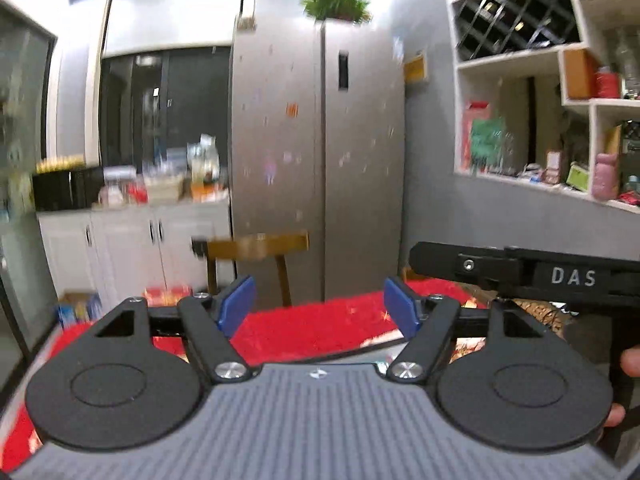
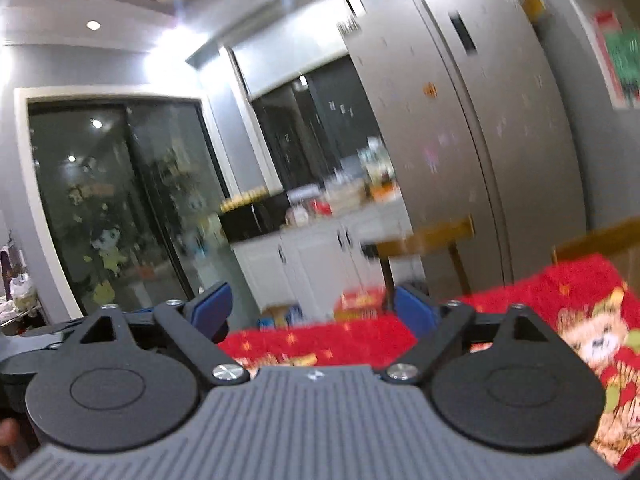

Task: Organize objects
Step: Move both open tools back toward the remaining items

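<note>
Both claws stand wide apart and hold nothing: the left gripper [image 1: 319, 303] and right gripper [image 2: 314, 312] point level across the room. The red patterned plush cloth [image 1: 320, 330] fills the lower centre; no objects to organize show, so progress cannot be judged.

Home kitchen: steel fridge [image 1: 320, 160], white cabinets [image 1: 132, 248], wine rack [image 1: 516, 16].

My left gripper [image 1: 320, 304] points nearly level, jaws wide, nothing between the blue pads [image 1: 236, 304]. My right gripper [image 2: 316, 312] sits the same way, jaws spread and empty. In the left view its black body crosses at the right, a fingertip [image 1: 630, 360] beside it.
</note>
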`<control>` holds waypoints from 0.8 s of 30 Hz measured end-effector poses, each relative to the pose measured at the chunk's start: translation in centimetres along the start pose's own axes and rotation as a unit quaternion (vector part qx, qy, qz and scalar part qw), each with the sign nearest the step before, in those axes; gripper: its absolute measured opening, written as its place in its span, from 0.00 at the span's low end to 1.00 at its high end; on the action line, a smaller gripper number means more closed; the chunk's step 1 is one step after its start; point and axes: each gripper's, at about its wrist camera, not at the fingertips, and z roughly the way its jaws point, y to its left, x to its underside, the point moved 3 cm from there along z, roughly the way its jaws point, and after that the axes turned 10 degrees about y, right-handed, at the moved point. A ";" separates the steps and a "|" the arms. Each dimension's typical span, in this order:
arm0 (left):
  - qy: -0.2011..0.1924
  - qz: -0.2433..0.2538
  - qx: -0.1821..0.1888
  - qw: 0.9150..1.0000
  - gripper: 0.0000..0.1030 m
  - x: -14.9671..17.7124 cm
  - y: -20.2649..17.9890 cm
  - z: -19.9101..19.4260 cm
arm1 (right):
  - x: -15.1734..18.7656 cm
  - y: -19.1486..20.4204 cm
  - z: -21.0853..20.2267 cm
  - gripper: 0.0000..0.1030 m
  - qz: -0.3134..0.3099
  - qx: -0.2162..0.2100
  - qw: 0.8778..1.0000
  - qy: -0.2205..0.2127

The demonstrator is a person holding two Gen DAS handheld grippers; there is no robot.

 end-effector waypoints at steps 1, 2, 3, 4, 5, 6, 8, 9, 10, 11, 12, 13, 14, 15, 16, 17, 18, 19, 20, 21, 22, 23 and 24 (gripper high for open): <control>-0.009 0.001 -0.002 1.000 0.75 0.0 -0.1 -1.1 | 0.0 0.6 -0.7 0.92 -0.003 0.001 1.000 -0.012; -0.017 0.000 -0.005 1.000 0.75 0.1 -0.1 -2.2 | 0.1 1.2 -1.4 0.92 -0.007 0.006 1.000 -0.025; -0.024 -0.001 -0.009 1.000 0.75 0.3 -0.2 -3.1 | 0.2 1.7 -2.1 0.92 -0.011 0.010 0.999 -0.034; -0.027 -0.003 -0.014 1.000 0.76 0.5 -0.2 -4.0 | 0.2 2.2 -2.7 0.92 -0.016 0.015 0.999 -0.043; -0.030 -0.005 -0.018 0.999 0.76 0.8 -0.3 -4.7 | 0.3 2.6 -3.3 0.93 -0.020 0.021 0.998 -0.051; -0.031 -0.006 -0.023 0.999 0.76 1.1 -0.4 -5.2 | 0.4 2.9 -3.8 0.93 -0.022 0.027 0.998 -0.057; -0.030 -0.010 -0.033 0.999 0.76 1.7 -0.3 -6.2 | 0.8 3.1 -4.9 0.94 -0.024 0.038 0.997 -0.069; -0.030 -0.013 -0.042 0.999 0.76 2.2 -0.1 -6.6 | 1.1 3.1 -5.2 0.94 -0.023 0.045 0.996 -0.073; -0.029 -0.014 -0.053 0.998 0.76 2.7 -0.2 -6.8 | 1.6 3.1 -5.7 0.94 -0.021 0.053 0.995 -0.077; -0.027 -0.012 -0.062 0.998 0.76 3.3 -0.2 -6.9 | 2.1 3.1 -6.1 0.94 -0.019 0.061 0.995 -0.076; -0.025 -0.012 -0.069 0.997 0.76 4.0 0.0 -6.9 | 2.7 3.0 -6.4 0.94 -0.014 0.068 0.995 -0.075; -0.022 -0.013 -0.071 0.997 0.76 4.8 0.0 -7.0 | 3.4 2.8 -6.8 0.94 -0.008 0.073 0.994 -0.075; -0.016 -0.015 -0.070 0.997 0.76 5.6 0.1 -7.0 | 4.2 2.6 -7.1 0.94 -0.003 0.079 0.994 -0.075; -0.010 -0.018 -0.068 0.997 0.76 6.7 0.3 -7.0 | 4.9 2.4 -7.3 0.94 -0.003 0.084 0.994 -0.075; -0.001 -0.021 -0.064 0.998 0.76 7.8 0.6 -6.8 | 5.6 2.0 -7.4 0.94 -0.007 0.092 0.993 -0.073; 0.015 -0.022 -0.061 0.998 0.76 9.1 0.9 -6.5 | 6.4 1.8 -7.4 0.94 -0.015 0.106 0.992 -0.073; 0.038 -0.023 -0.053 0.998 0.76 10.6 1.2 -6.2 | 7.3 1.5 -7.2 0.94 -0.024 0.120 0.990 -0.074; 0.064 -0.022 -0.039 0.997 0.76 12.0 1.4 -5.7 | 8.1 1.4 -7.3 0.94 -0.034 0.128 0.988 -0.079; 0.091 -0.021 -0.018 0.996 0.76 13.7 1.5 -5.2 | 9.2 1.0 -7.1 0.94 -0.049 0.143 0.984 -0.091; 0.116 -0.024 -0.001 0.993 0.76 15.4 1.6 -4.6 | 10.1 0.7 -6.8 0.94 -0.062 0.163 0.980 -0.097; 0.139 -0.030 0.008 0.990 0.76 17.0 1.7 -3.9 | 11.2 0.2 -6.1 0.94 -0.077 0.189 0.974 -0.094; 0.166 -0.039 0.013 0.985 0.76 18.6 1.8 -3.3 | 12.1 -0.1 -5.4 0.94 -0.088 0.203 0.971 -0.086; 0.191 -0.048 0.018 0.980 0.76 20.0 1.9 -2.6 | 12.9 -0.5 -4.7 0.93 -0.095 0.212 0.970 -0.075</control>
